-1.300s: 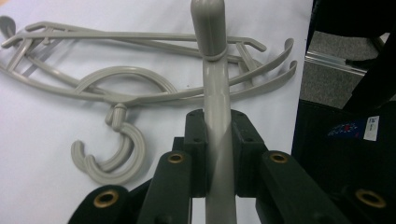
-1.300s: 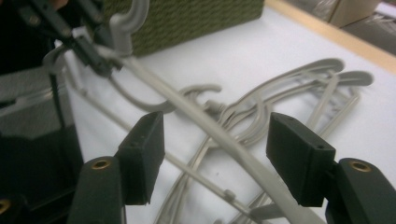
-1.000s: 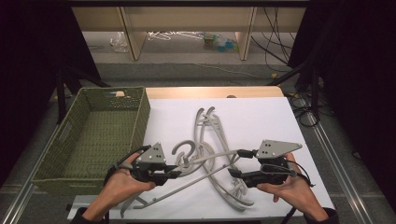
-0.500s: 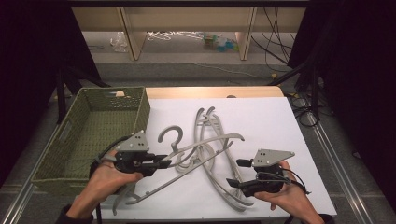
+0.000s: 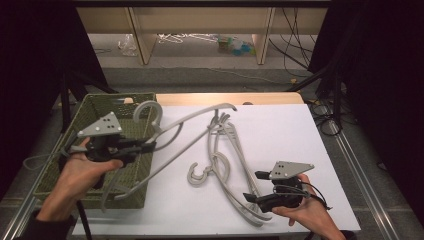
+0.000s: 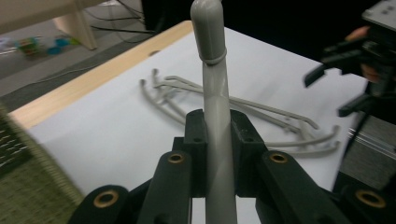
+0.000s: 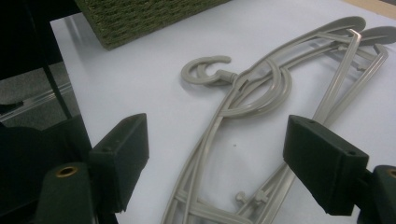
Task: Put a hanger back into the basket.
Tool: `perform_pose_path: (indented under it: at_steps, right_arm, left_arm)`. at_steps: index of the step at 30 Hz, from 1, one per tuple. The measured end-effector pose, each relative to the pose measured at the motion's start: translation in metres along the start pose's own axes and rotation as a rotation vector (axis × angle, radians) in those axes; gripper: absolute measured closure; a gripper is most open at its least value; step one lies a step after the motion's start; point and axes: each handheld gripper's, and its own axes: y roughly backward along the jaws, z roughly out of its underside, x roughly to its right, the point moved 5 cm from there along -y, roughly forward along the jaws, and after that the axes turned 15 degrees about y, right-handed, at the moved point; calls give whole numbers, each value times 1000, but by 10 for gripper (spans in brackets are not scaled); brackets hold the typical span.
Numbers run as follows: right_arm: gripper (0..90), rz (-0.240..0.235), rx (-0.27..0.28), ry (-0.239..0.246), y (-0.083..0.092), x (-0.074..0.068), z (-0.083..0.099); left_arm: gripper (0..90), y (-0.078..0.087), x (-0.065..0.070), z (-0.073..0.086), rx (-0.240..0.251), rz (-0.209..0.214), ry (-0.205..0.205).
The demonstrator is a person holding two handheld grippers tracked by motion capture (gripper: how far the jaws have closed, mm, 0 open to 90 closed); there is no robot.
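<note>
My left gripper (image 5: 146,146) is shut on a grey plastic hanger (image 5: 146,106) and holds it in the air over the right edge of the green woven basket (image 5: 120,96). In the left gripper view the jaws pinch the hanger's bar (image 6: 215,93), left gripper (image 6: 217,128). A pile of grey hangers (image 5: 225,155) lies on the white table (image 5: 285,130). My right gripper (image 5: 252,189) hovers low over the pile's near end; its jaws have just been opening. In the right gripper view the right gripper (image 7: 217,154) stands wide apart, with the hangers (image 7: 247,93) on the table beneath and touching neither pad.
The basket stands at the table's left, its corner (image 7: 140,18) near the pile. A wooden strip (image 5: 225,98) borders the table's far edge. Shelving and cables lie on the floor beyond. Metal rails run along both sides.
My left gripper has risen and swung left with one hanger, out of the pile and toward the basket. The right gripper has sunk a little toward the table's front and its jaws stand wider.
</note>
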Motion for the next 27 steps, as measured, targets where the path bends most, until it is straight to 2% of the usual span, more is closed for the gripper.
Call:
perform_pose_path:
  at_steps: [3, 6, 7, 12, 13, 14, 16, 17, 21, 22, 27]
  right_arm:
    - [229, -1, 0, 0, -1, 0, 0]
    - [230, 1, 0, -1, -1, 0, 0]
    - [230, 1, 0, -1, -1, 0, 0]
    - [230, 1, -3, -6, -1, 1, 1]
    - [230, 0, -3, -6, -1, 2, 1]
    - [230, 0, -3, -6, -1, 2, 1]
    - [231, -2, -4, -9, -2, 1, 1]
    - [231, -2, -4, -9, -2, 1, 1]
    - [230, 1, -2, -11, -1, 2, 2]
    - [230, 1, -2, -11, -1, 2, 2]
    - [227, 1, -6, -16, -2, 3, 3]
  left_arm:
    - [789, 7, -19, -5, 34, -44, 32]
    - [789, 17, -42, -7, 44, -108, 60]
    - [789, 17, -42, -7, 44, -108, 60]
    - [789, 27, -63, -11, 53, -146, 82]
    - [789, 30, -70, -12, 56, -157, 75]
    - [789, 30, -70, -12, 56, -157, 75]
    - [789, 36, -84, -13, 62, -177, 83]
    - [789, 36, -84, -13, 62, -177, 83]
    - [789, 44, -107, -8, 70, -216, 107]
    - [789, 44, -107, -8, 70, -216, 107]
    - [789, 50, -130, 4, 85, -266, 128]
